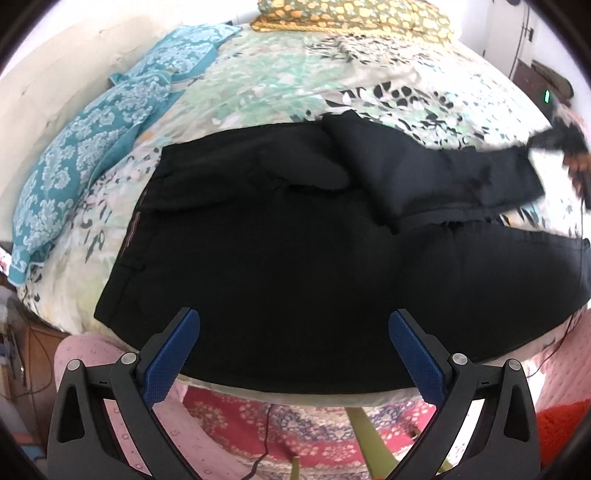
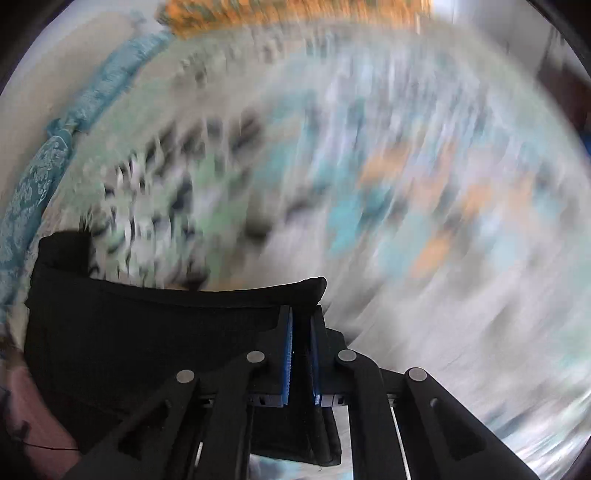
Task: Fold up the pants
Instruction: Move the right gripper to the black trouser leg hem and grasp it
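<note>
Black pants (image 1: 277, 240) lie spread across a floral bedspread (image 1: 280, 88), waistband to the left and legs running right. The far leg is lifted and creased toward its hem at the right edge, where the other gripper (image 1: 554, 138) shows dimly. My left gripper (image 1: 293, 332) hangs open above the near edge of the pants, blue pads wide apart and nothing between them. In the right wrist view, my right gripper (image 2: 301, 325) is shut on the black pants hem (image 2: 177, 332), and the fabric stretches away to the left. The bed behind it is blurred.
A teal patterned cloth (image 1: 99, 140) lies along the bed's left side, by a pale wall. A yellow-and-olive pillow (image 1: 354, 14) sits at the head. Below the bed's near edge are a red patterned rug (image 1: 295, 424) and a thin black cable (image 1: 267, 443).
</note>
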Tool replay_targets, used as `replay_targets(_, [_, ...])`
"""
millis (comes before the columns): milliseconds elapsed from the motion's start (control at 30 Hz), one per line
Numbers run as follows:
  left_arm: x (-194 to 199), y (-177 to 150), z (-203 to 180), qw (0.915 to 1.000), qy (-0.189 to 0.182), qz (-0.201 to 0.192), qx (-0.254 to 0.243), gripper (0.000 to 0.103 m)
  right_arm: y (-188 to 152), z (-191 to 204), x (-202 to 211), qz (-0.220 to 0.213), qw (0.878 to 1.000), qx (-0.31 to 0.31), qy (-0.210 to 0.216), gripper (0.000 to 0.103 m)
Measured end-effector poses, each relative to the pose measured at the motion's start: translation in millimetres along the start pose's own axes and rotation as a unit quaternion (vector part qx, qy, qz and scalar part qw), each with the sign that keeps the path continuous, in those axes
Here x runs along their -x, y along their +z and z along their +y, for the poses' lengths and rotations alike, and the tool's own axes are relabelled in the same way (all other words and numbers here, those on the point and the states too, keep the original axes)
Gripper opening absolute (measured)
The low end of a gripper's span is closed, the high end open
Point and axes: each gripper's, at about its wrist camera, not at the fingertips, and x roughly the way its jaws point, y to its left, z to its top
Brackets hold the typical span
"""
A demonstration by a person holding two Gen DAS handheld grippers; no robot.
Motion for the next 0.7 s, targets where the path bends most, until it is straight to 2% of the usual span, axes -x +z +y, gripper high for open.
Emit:
replay_targets(100, [1, 2, -9, 0.9999, 0.004, 0.000, -0.013, 0.102, 32, -40, 49, -0.081, 0.993, -0.011, -0.088, 0.009])
replay_targets(167, [1, 3, -17, 0.9998, 0.004, -0.001, -0.020, 0.102, 45, -79, 74, -0.129, 0.977, -0.043, -0.164, 0.011])
replay_targets(200, [1, 4, -21, 0.9997, 0.004, 0.000, -0.025, 0.102, 47, -91, 78, -0.140, 0.972, -0.055, -0.178, 0.015])
replay_targets(233, [-1, 4, -25, 0.9995, 0.003, 0.003, -0.030, 0.102, 47, -105, 77, -0.145, 0.969, -0.077, -0.185, 0.033])
replay_targets(267, [-2, 4, -28, 0.9994, 0.003, 0.005, -0.034, 0.102, 43, -121, 70, -0.129, 0.970, -0.106, -0.178, 0.070])
replay_targets(300, [-4, 5, -33, 0.9991, 0.002, 0.010, -0.041, 0.102, 39, -128, 63, -0.114, 0.971, -0.122, -0.170, 0.083])
replay_targets(333, [-5, 6, -36, 0.9988, 0.002, 0.012, -0.046, 0.102, 32, -132, 58, -0.112, 0.972, -0.130, -0.162, 0.087])
replay_targets(400, [-7, 7, -41, 0.9984, 0.001, 0.016, -0.053, 0.102, 10, -140, 48, -0.106, 0.975, -0.135, -0.141, 0.087])
replay_targets(500, [-14, 9, -47, 0.9979, -0.001, 0.026, -0.059, 0.102, -20, -160, 26, -0.069, 0.976, -0.179, -0.105, 0.087])
replay_targets(567, [-19, 11, -52, 0.9975, -0.004, 0.035, -0.062, 0.102, -42, -181, 12, -0.052, 0.968, -0.241, -0.047, 0.087])
replay_targets(633, [-22, 11, -57, 0.9970, -0.005, 0.039, -0.067, 0.102, -62, -193, -5, -0.038, 0.951, -0.308, 0.008, 0.084])
replay_targets(700, [-23, 10, -62, 0.9964, -0.004, 0.040, -0.074, 0.102, -72, -196, -15, -0.043, 0.942, -0.331, 0.044, 0.080])
